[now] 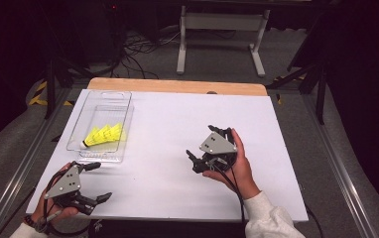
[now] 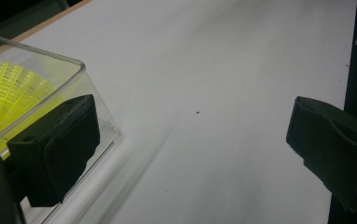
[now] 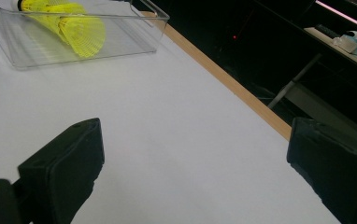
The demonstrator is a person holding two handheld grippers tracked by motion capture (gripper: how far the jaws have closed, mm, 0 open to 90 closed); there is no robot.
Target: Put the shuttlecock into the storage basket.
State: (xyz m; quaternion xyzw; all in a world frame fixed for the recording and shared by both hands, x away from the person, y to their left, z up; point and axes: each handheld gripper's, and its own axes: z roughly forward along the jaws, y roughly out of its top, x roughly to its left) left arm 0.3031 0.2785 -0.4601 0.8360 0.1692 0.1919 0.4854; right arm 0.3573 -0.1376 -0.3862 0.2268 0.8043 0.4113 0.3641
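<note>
White board (image 1: 177, 144) covers the table, with dark floor and cables beyond its far edge. Both tools are held low over it with nothing between the jaws. The left gripper (image 1: 97, 181) is seen with its jaws spread wide, and the right gripper (image 1: 193, 159) likewise stands wide open over bare board. A clear bin (image 1: 78, 130) is placed just ahead of the left gripper, close off one jaw, and yellow shuttlecocks (image 1: 103, 136) are stacked inside it, lying on their sides with the cork end toward the bin's near corner. From the right gripper the bin is well off, ahead and to the side of its jaws (image 3: 85, 46). Several risks are judged likely if the shuttlecocks are to be lifted out. The bin wall (image 2: 81, 77) may be struck by a jaw on the way in, since one jaw is already beside the corner, and the light bin may then be pushed across the smooth board. The skirts may be crushed if the jaws are closed hard on them. Because the shuttlecocks are nested, more than one may be drawn up together, or one may be dropped if only its edge is caught.
</note>
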